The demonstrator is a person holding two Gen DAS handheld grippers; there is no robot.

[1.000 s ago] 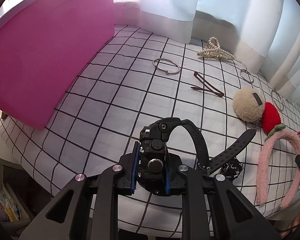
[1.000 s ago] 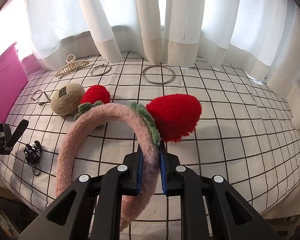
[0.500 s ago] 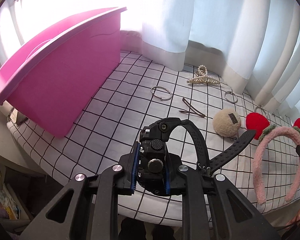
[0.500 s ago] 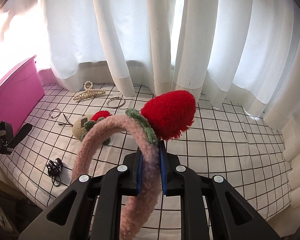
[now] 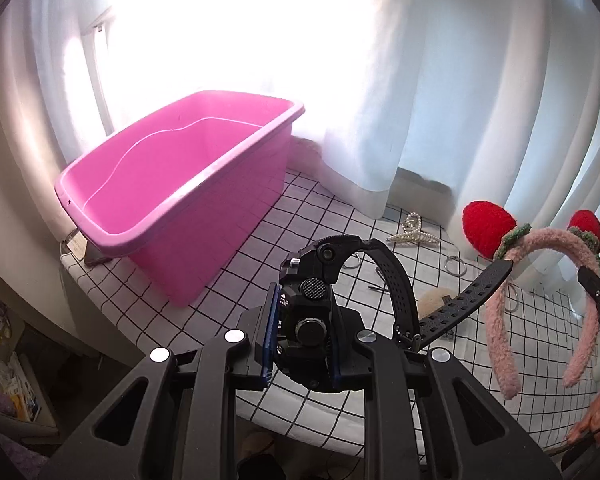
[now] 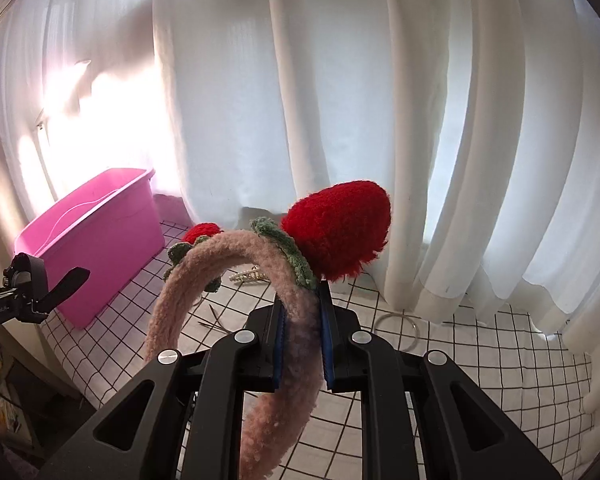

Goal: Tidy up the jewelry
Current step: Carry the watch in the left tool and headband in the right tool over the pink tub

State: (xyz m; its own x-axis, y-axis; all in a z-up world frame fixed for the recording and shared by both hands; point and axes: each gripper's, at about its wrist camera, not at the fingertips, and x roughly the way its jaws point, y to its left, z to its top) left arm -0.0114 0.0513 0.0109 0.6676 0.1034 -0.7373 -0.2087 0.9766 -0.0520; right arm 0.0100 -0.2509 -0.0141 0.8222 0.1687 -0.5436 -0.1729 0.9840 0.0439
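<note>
My left gripper (image 5: 302, 340) is shut on a black wristwatch (image 5: 312, 304), held in the air in front of and to the right of the open pink bin (image 5: 204, 208). Its straps stick out to the right. My right gripper (image 6: 303, 340) is shut on a fluffy pink headband (image 6: 236, 252) with red strawberry ears, raised above the checked cloth. The headband also shows at the right of the left wrist view (image 5: 540, 240). The bin (image 6: 100, 232) and the watch (image 6: 32, 284) show at the left of the right wrist view.
On the checked cloth (image 5: 300, 216) lie a pearl hair claw (image 5: 414, 236), small metal rings (image 5: 455, 266), a beige pompom (image 5: 436, 300) and a large metal hoop (image 6: 396, 324). White curtains hang behind. The table edge drops off at front left.
Both grippers have risen well above the cloth with their items. The left view has tilted up, so the bin's open inside now shows.
</note>
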